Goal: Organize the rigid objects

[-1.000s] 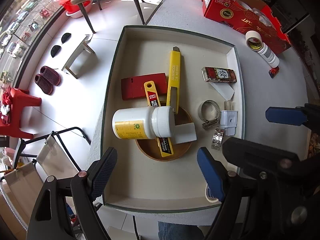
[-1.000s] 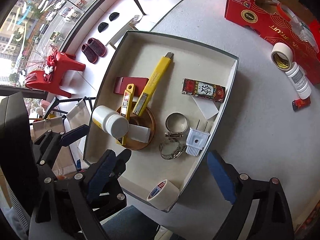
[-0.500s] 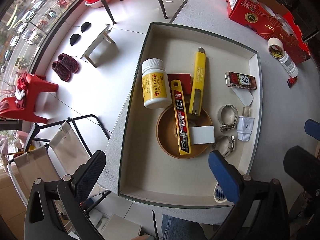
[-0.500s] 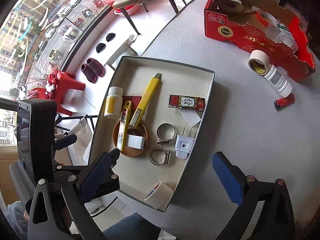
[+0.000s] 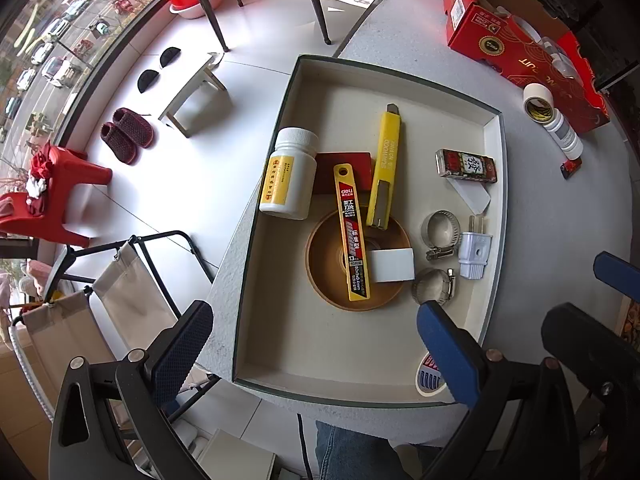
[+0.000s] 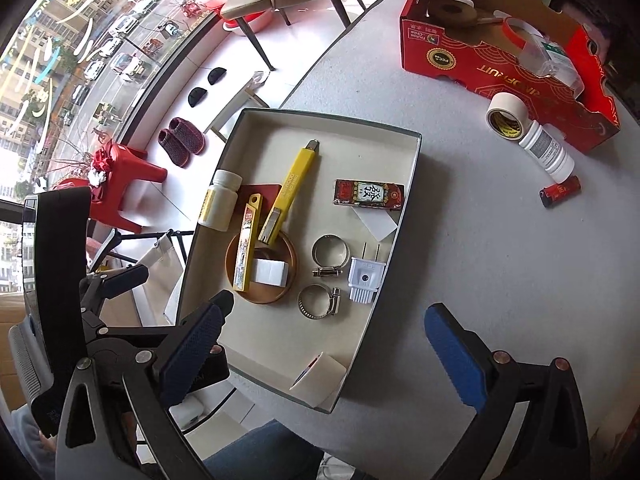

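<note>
Both grippers point nearly straight down over the tray (image 5: 495, 184) on the grey table (image 6: 480, 264). Left gripper (image 5: 312, 344): jaws spread wide, nothing btwn the blue pads, hovering above the tray's near edge. Right gripper (image 6: 324, 344): also spread wide and empty, above the tray's near-right corner, over the roll of white tape (image 6: 320, 374).

In the tray: white pill bottle (image 5: 289, 174) lying on its side at the left wall, partly over a flat red card (image 5: 344, 164). Yellow blade case (image 5: 351, 236) lies across a brown round dish (image 5: 332, 256), w/ a white block (image 5: 392, 265) beside it in the dish. Yellow utility knife (image 5: 385, 168) rests its end on the dish rim. Right part: two hose clamps (image 5: 440, 230), white plug (image 5: 474, 250), red patterned box (image 5: 466, 164).

Outside the tray, well apart: red carton (image 6: 500, 52), masking tape roll (image 6: 505, 118), small white bottle (image 6: 546, 152).
</note>
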Available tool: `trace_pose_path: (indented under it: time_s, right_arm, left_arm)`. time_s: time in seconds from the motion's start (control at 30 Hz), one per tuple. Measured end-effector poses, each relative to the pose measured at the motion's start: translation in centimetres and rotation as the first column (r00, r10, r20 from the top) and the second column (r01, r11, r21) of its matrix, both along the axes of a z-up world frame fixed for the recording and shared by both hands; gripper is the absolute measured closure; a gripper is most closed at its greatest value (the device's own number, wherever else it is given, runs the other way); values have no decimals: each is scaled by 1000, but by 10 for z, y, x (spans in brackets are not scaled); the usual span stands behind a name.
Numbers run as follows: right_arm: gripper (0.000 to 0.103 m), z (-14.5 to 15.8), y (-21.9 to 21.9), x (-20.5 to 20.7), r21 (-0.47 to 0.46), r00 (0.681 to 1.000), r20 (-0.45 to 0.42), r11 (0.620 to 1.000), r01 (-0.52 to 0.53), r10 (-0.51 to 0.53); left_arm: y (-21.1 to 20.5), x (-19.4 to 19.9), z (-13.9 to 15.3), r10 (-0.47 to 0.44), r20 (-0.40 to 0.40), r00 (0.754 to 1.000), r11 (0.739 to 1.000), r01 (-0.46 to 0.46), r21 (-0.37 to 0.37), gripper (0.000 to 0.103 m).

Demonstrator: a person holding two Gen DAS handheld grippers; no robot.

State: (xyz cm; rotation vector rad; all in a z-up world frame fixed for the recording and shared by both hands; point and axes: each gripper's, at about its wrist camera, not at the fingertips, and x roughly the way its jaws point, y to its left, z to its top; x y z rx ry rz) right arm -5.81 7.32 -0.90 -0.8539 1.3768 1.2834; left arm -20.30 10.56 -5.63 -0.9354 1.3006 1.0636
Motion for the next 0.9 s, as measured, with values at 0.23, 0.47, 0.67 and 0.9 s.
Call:
trace_pose_path:
  time_s: [0.23, 0.47, 0.67, 0.9]
  right_arm:
    - [1, 0, 1, -3, -5, 1000, 1, 1000, -10, 10]
    - [1, 0, 2, -8, -9, 1000, 5, 1000, -22, 22]
    - [1, -1, 3, -12, -19, 999, 23, 999, -36, 36]
    - [1, -3, 4, -13, -31, 998, 36, 999, -44, 45]
  left_arm:
    - [-1, -2, -1, -5, 0, 1000, 1000, 5, -7, 1]
    - [-1, -6, 0, 1, -1, 1000, 1000, -1, -4, 1]
    - [-3, -8, -1, -13, -14, 1000, 1000, 13, 4, 1]
    - [-7, -9, -3, -42, -31, 999, 999, 42, 9, 0]
